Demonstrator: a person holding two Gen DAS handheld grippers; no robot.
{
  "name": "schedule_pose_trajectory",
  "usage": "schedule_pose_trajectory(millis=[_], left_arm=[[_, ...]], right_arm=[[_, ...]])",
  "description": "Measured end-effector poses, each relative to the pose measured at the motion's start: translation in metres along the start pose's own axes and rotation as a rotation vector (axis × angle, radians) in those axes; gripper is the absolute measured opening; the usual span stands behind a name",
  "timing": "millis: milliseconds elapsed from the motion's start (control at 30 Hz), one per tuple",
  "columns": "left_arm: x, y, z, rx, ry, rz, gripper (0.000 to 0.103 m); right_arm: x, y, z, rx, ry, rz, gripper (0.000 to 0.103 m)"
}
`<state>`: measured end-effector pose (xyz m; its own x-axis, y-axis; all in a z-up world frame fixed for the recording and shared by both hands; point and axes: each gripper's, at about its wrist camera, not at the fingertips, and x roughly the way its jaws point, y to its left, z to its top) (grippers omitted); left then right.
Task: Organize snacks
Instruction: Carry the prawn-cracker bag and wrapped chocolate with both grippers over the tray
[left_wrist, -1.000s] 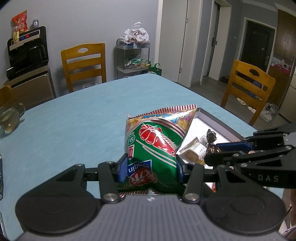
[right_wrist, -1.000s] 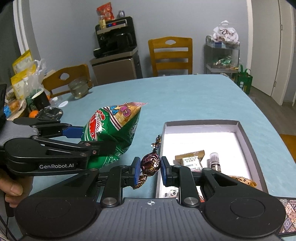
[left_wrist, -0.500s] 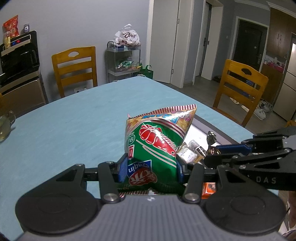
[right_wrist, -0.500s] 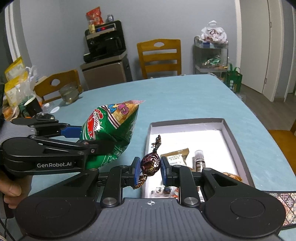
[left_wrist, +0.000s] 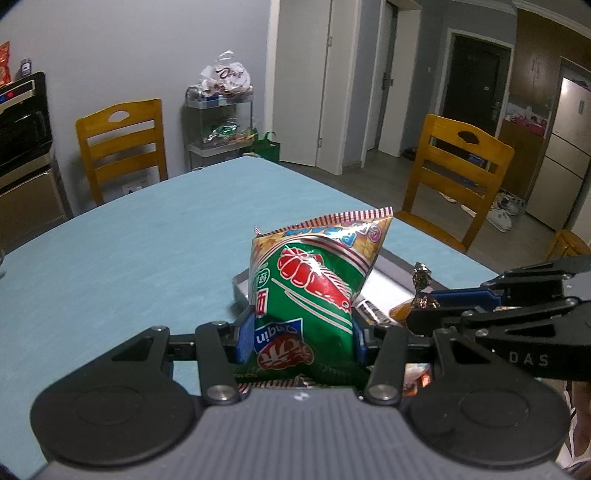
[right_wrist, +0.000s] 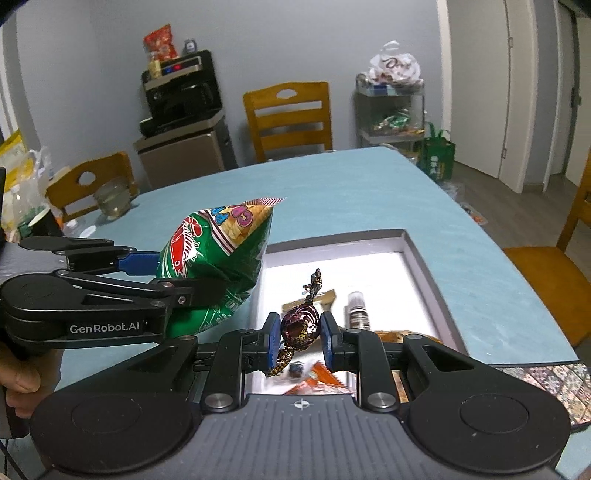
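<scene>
From the left wrist, the left gripper (left_wrist: 301, 341) has its blue pads clamped on either side of a green snack bag (left_wrist: 308, 291), holding it upright above the blue table (left_wrist: 129, 251), with the near corner of the shallow box (left_wrist: 240, 286) just behind it and the right gripper (left_wrist: 424, 314) reaching in from the right. From the right wrist, the right gripper (right_wrist: 298, 332) pinches a small foil-wrapped candy (right_wrist: 299, 325) over the box (right_wrist: 424, 258), where a few other snacks lie, while the left gripper (right_wrist: 207, 280) carries the bag (right_wrist: 218, 254) just left of the box's edge.
</scene>
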<state>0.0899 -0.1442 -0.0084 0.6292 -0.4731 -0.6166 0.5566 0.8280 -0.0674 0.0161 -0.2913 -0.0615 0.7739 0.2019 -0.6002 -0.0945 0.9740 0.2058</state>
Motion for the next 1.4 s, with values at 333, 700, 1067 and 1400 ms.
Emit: schedule_pose_trajectory(millis=[333, 700, 1067, 1400], left_arm=[[0.016, -0.015, 0.009, 0.026, 0.010, -0.048, 0.047], [0.035, -0.027, 0.012, 0.046, 0.033, -0.076, 0.048], [0.059, -0.034, 0.015, 0.069, 0.063, -0.089, 0.048], [0.080, -0.043, 0.014, 0.077, 0.104, -0.086, 0.048]], right_arm=[[-0.007, -0.016, -0.007, 0.035, 0.000, -0.046, 0.025], [-0.007, -0.028, -0.012, 0.062, 0.014, -0.071, 0.025], [0.004, -0.040, -0.017, 0.092, 0.050, -0.098, 0.025], [0.019, -0.044, -0.015, 0.088, 0.095, -0.099, 0.025]])
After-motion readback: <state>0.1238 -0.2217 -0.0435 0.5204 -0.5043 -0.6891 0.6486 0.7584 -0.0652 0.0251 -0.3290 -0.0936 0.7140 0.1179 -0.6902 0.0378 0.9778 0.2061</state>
